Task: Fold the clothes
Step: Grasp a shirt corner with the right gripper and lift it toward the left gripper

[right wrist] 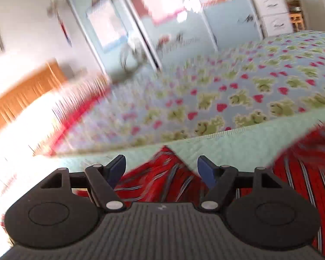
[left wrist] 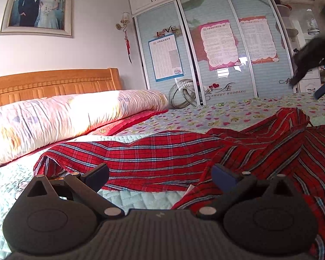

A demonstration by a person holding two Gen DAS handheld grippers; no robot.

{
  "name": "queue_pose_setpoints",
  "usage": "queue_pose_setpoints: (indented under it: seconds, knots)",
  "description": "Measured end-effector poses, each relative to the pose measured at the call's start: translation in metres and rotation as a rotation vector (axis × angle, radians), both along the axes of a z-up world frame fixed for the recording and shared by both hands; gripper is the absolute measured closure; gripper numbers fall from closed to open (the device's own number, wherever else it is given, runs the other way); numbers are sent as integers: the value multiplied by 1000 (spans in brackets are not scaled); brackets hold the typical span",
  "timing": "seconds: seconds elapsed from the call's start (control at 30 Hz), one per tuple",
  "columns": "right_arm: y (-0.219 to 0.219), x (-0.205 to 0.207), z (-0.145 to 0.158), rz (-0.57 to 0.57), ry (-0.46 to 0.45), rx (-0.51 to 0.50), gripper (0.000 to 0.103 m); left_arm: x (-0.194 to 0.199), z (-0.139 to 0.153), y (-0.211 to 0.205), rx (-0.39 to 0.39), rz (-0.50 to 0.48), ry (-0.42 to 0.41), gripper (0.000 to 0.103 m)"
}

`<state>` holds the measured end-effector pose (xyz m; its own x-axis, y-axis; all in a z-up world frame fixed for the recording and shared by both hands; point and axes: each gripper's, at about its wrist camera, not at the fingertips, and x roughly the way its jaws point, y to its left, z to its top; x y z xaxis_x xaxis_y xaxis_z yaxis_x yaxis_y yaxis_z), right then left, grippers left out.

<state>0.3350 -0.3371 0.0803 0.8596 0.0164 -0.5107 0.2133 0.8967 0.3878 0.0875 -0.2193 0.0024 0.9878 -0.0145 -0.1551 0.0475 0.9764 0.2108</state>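
a red plaid garment (left wrist: 179,151) is spread rumpled on the bed (left wrist: 205,112) below the pillow (left wrist: 65,117), with both the left hand-held gripper (left wrist: 160,176) and right hand-held gripper (right wrist: 161,171) held wide open over it, nothing clamped.

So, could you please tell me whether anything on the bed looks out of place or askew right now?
The red plaid garment lies rumpled and bunched on the quilt, one part humped up at the right instead of flat. Neither the left claw nor the right claw grips it. Nothing looks damaged.
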Motion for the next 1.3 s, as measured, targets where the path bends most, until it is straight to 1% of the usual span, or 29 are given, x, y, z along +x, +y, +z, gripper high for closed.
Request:
queue_pose_setpoints:
  seconds: [0.03,0.1,0.13,0.23,0.27,0.3,0.4,0.53,0.57,0.6,0.67,0.8,0.87,0.93,0.97,1.0,1.03,1.07,1.13,1.2,1.23,1.3]
  knots:
    - [-4,20,-5,20,37,2,31,0,0,0,-1,0,0,0]
    - [-8,48,-17,65,100,37,36,0,0,1,-3,0,-2,0]
    - [-8,57,-21,98,134,64,41,0,0,1,-3,0,-4,0]
    - [-5,71,-33,161,206,108,63,-1,0,1,-7,0,-6,0]
    - [-5,74,-36,178,220,119,79,-1,0,1,-8,0,-7,0]
    - [-5,75,-37,194,222,134,86,-1,0,1,-9,0,-7,0]
    - [-12,81,-42,246,218,259,85,0,1,2,-11,0,-8,0]
    - [-25,102,-60,275,259,503,80,-1,0,1,-10,2,-10,0]
    - [-27,106,-67,275,281,546,75,-1,0,1,-10,2,-11,0]
    - [-27,109,-72,270,300,569,66,-1,0,2,-10,2,-12,0]
    - [-25,112,-77,259,319,568,66,-1,0,2,-9,1,-15,0]
    - [-31,110,-77,258,285,607,66,-2,0,1,-5,2,-21,0]
    - [-33,110,-74,262,272,589,69,-2,0,1,-3,3,-22,0]
    - [-34,113,-67,279,254,544,90,-2,0,1,-2,4,-22,0]
    - [-34,114,-60,276,222,492,95,-1,0,1,0,4,-23,0]
    - [-37,115,-55,256,169,463,95,-1,0,1,2,5,-24,0]
    - [-43,114,-52,233,112,463,95,-1,0,1,3,5,-25,0]
    - [-49,115,-51,206,80,463,95,-1,0,1,4,5,-26,0]
    - [-53,119,-60,175,114,432,95,0,0,1,6,5,-27,0]
    - [-49,119,-73,156,160,370,95,0,0,2,7,6,-30,0]
    - [-50,115,-80,142,157,367,97,0,0,2,7,6,-31,0]
    - [-53,106,-89,125,110,402,97,0,1,2,8,5,-32,0]
